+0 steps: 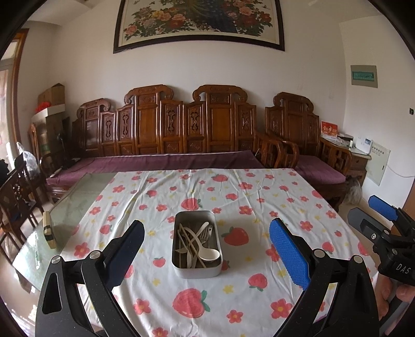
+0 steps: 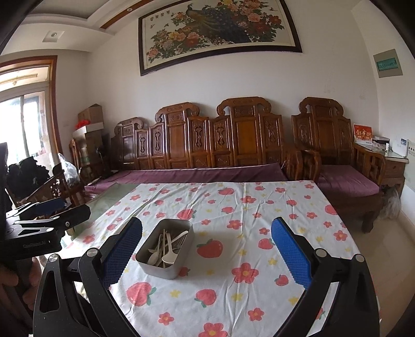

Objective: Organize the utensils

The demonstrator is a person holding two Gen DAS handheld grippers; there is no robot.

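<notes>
Nearest the lens in the left wrist view, the left gripper (image 1: 207,248) hangs over the near edge of the table with its blue-padded fingers (image 1: 289,252) spread wide and nothing between them. Right of it in that view, the right gripper (image 1: 373,210) shows only partly at the frame edge, with a hand (image 1: 396,293) on its handle; in its own view the right gripper (image 2: 207,248) is likewise wide apart and empty, and the left one appears at the far left. Between the left gripper's fingers, farther along the strawberry-print tablecloth (image 1: 233,306), stands the metal tin (image 1: 196,243), a rounded rectangular container resting on the cloth near the table's middle. Inside the tin lies a loose, crossed heap of pale utensils (image 1: 197,243) (a white soup spoon (image 1: 208,254) with its bowl toward the near end, a fork and several slim pieces can be made out; the rest are too tangled to tell apart). Left of the tin, past the cloth's edge, the bare glass tabletop (image 1: 77,202) carries a small wooden block (image 1: 49,230). Beyond the tin's far side stands a carved wooden bench (image 1: 181,129) with purple cushions, and above it a framed floral painting (image 1: 199,23) on the white wall.
</notes>
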